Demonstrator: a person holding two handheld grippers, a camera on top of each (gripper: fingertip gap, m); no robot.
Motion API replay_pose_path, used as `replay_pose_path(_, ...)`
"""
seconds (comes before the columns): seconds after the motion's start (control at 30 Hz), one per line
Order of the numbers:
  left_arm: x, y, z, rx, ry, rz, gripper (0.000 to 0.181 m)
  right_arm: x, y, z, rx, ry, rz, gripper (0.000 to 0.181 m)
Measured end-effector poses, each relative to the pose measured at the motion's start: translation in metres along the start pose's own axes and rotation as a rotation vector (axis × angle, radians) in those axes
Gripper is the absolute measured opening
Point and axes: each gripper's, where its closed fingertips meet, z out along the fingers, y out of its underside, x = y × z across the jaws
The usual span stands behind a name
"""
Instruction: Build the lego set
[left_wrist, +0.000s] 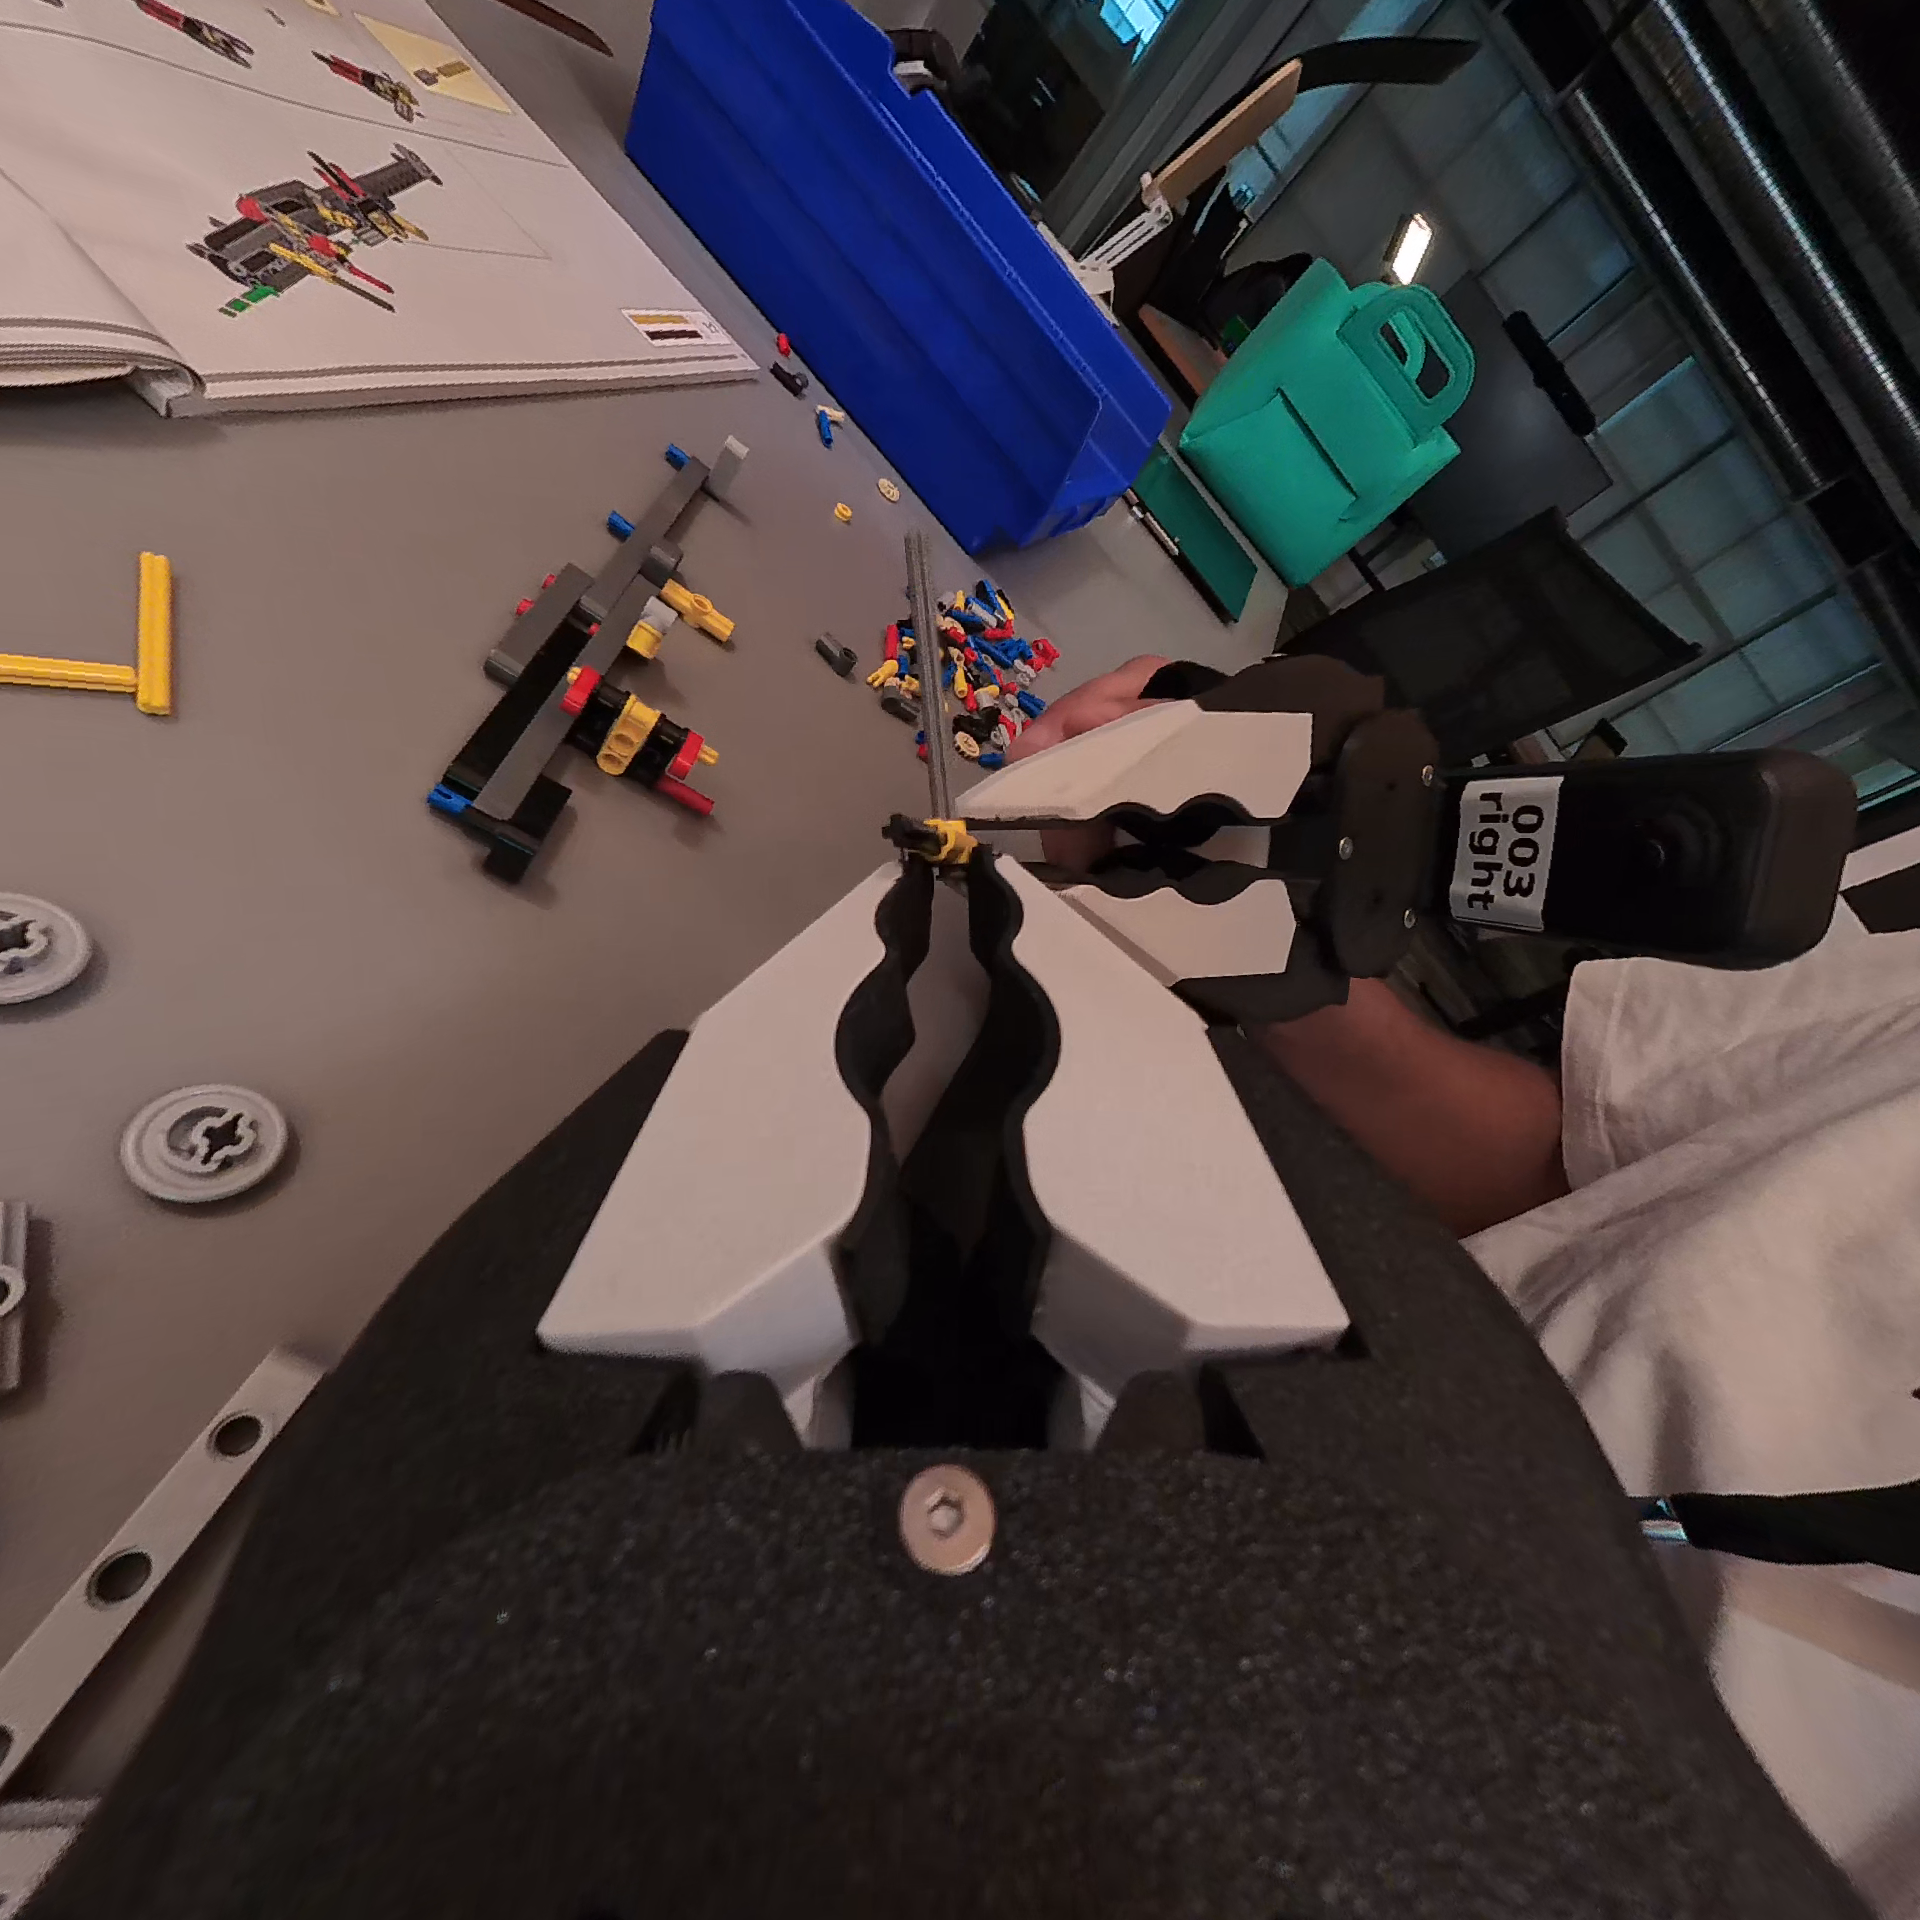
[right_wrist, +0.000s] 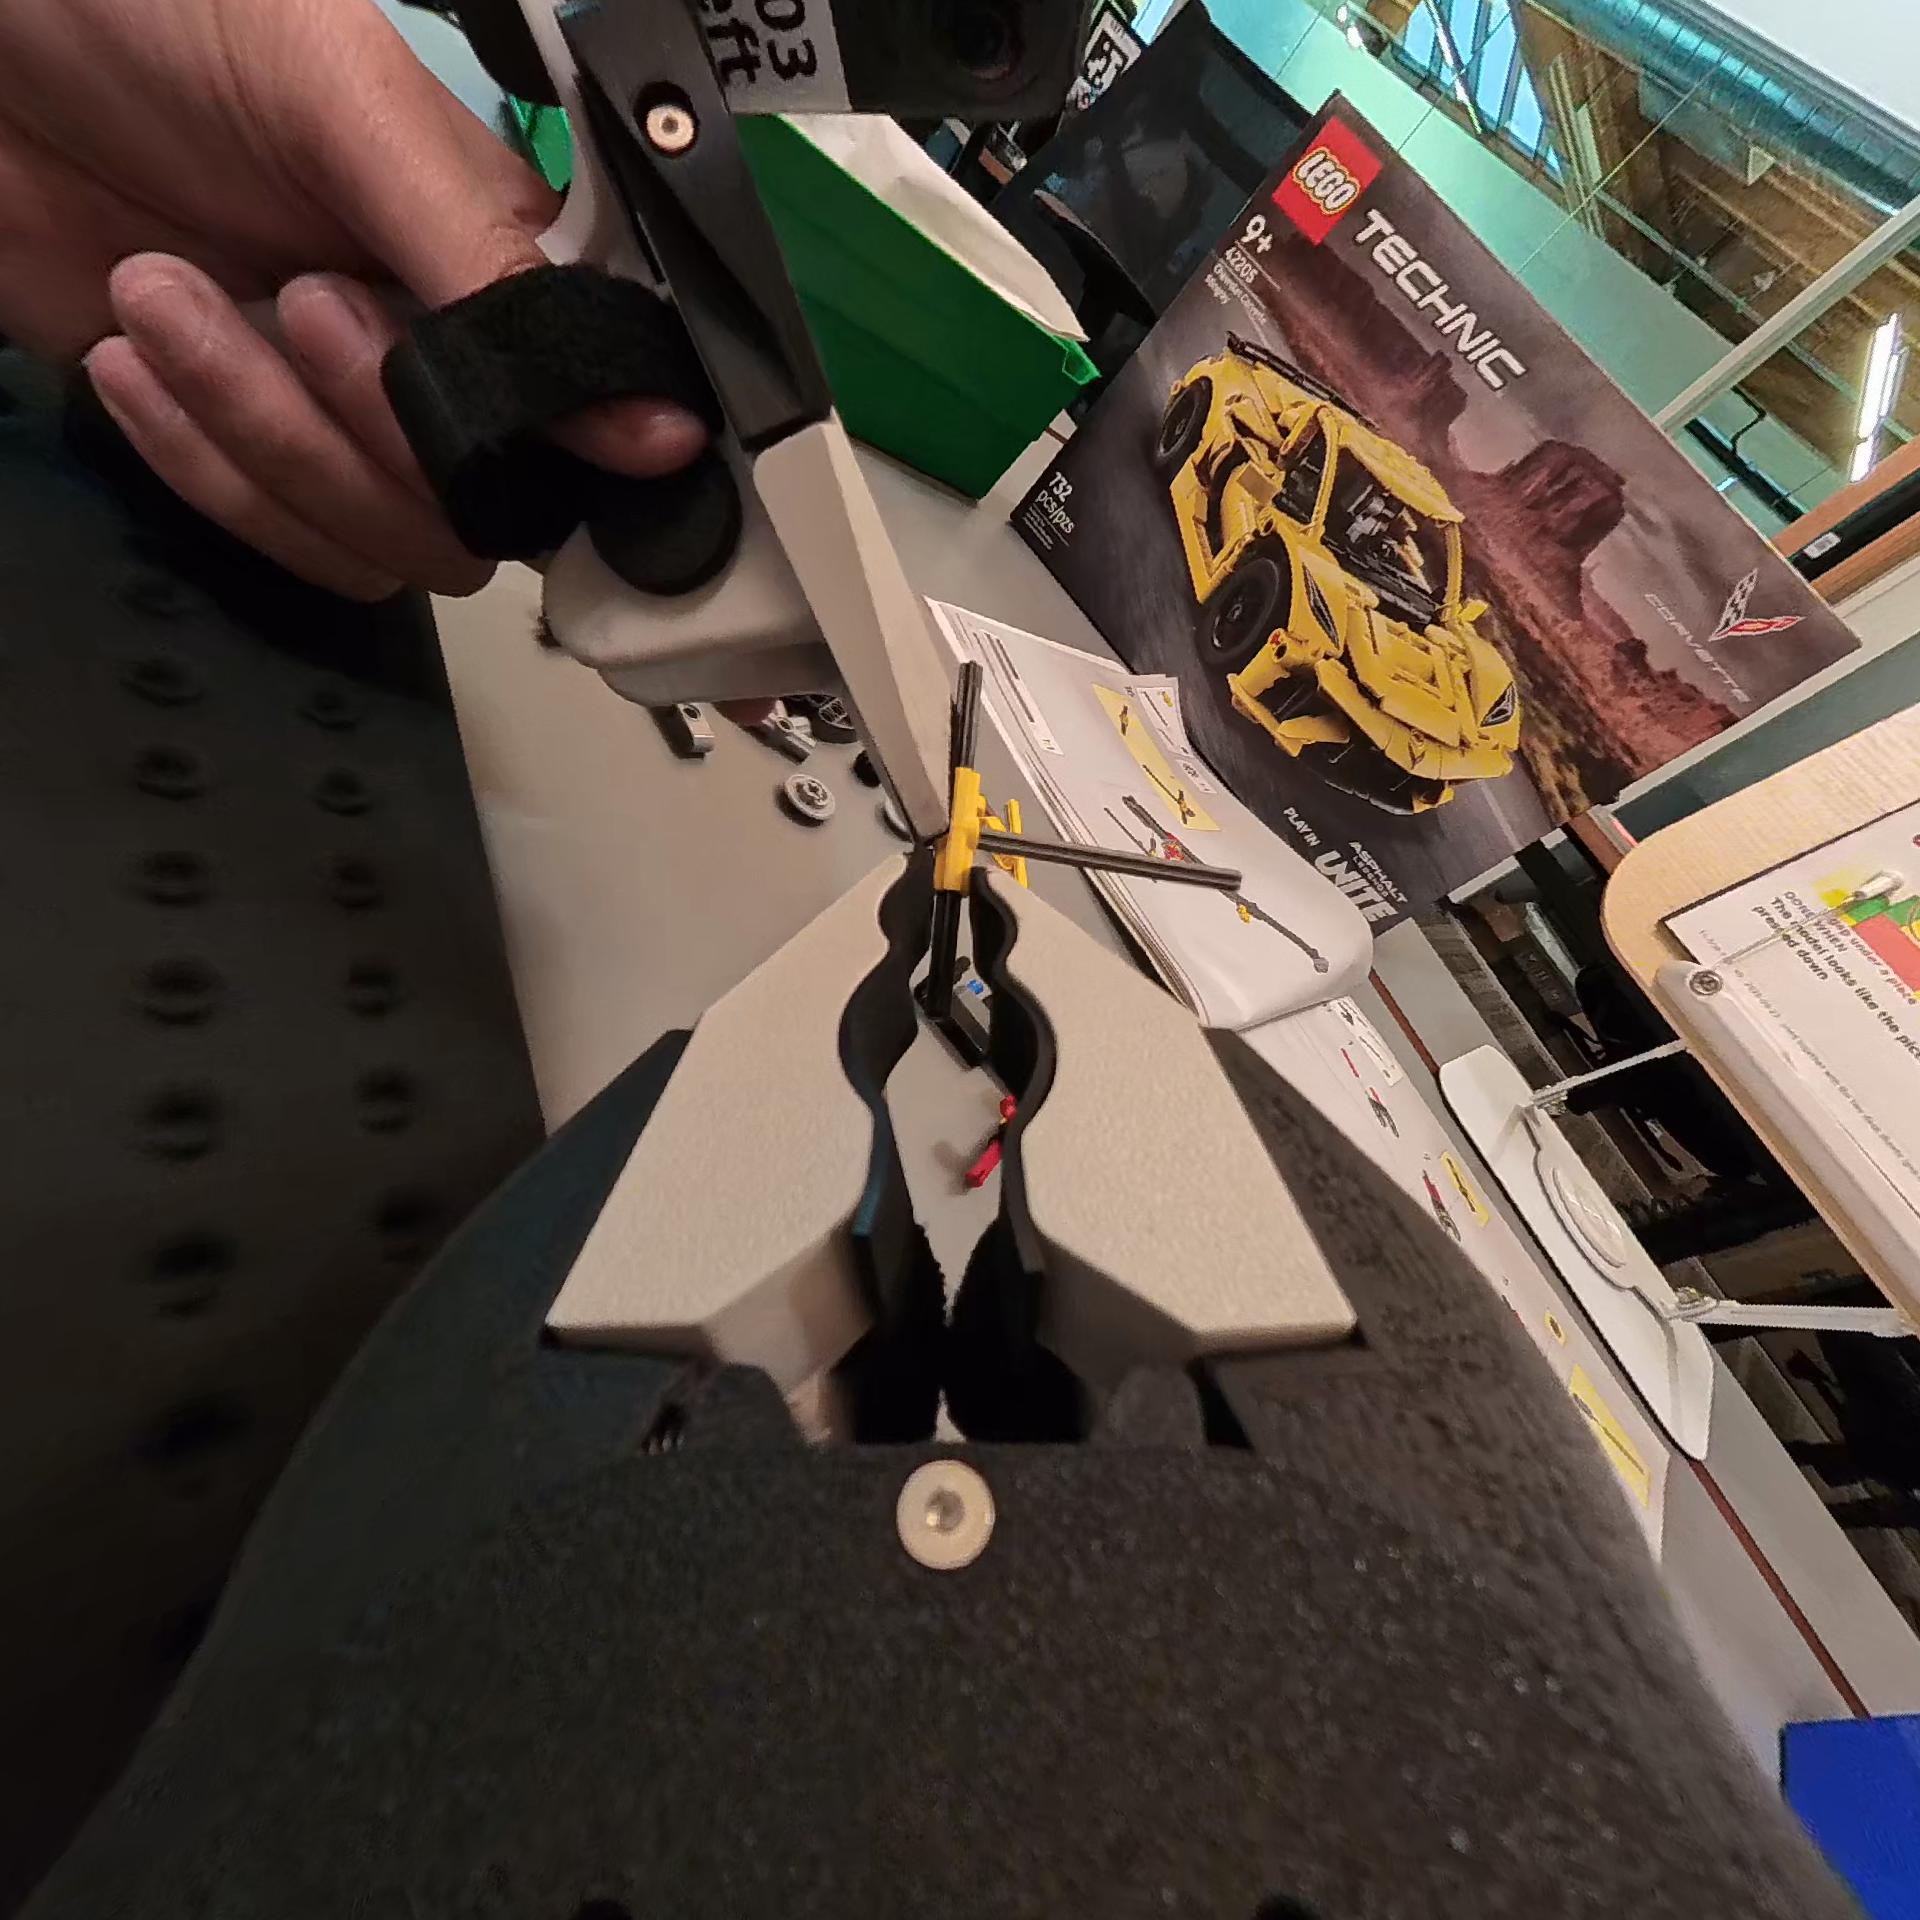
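Lego connector (left_wrist: 948, 840), small and yellow, up off the tabletop (left_wrist: 312, 935) right where both tools meet. Left tool (left_wrist: 942, 871) pinched almost fully together at the tips, clamped on a long grey axle (left_wrist: 928, 665) that pokes forward past the connector. Right tool (right_wrist: 951, 878) coming in from the side, likewise squeezed down to a sliver, gripping a thin black axle (right_wrist: 966, 717) that runs along its fingers and through the yellow piece. Two axles crossing at the connector, close to a right angle. Hand (right_wrist: 260, 312) wrapped round the left tool's handle, one finger through a black strap.

Down on the tabletop: half-built chassis (left_wrist: 582, 675) of grey and black beams with yellow, red and blue pins, lying flat. Just beyond it, a heap of small mixed parts (left_wrist: 977, 665), near the blue bin (left_wrist: 883, 260). Open instruction booklet (left_wrist: 364, 208) at the far edge. Yellow beams (left_wrist: 151, 634) set in a T off to the side, grey round hubs (left_wrist: 203, 1143) nearer in. Set's box (right_wrist: 1455, 468) propped upright behind, yellow car on the front, with a green bin (right_wrist: 914, 343) beside it.
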Motion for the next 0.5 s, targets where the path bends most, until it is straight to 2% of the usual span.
replay_pose_path(0.4, 0.000, 0.017, -0.001, -0.084, -0.014, 0.022, 0.002, 0.007, 0.005, -0.001, -0.010, 0.006, 0.075, 0.006)
replay_pose_path(0.5, 0.001, 0.013, -0.002, -0.062, -0.011, 0.022, 0.005, 0.006, 0.005, -0.001, -0.014, 0.003, 0.070, 0.006)
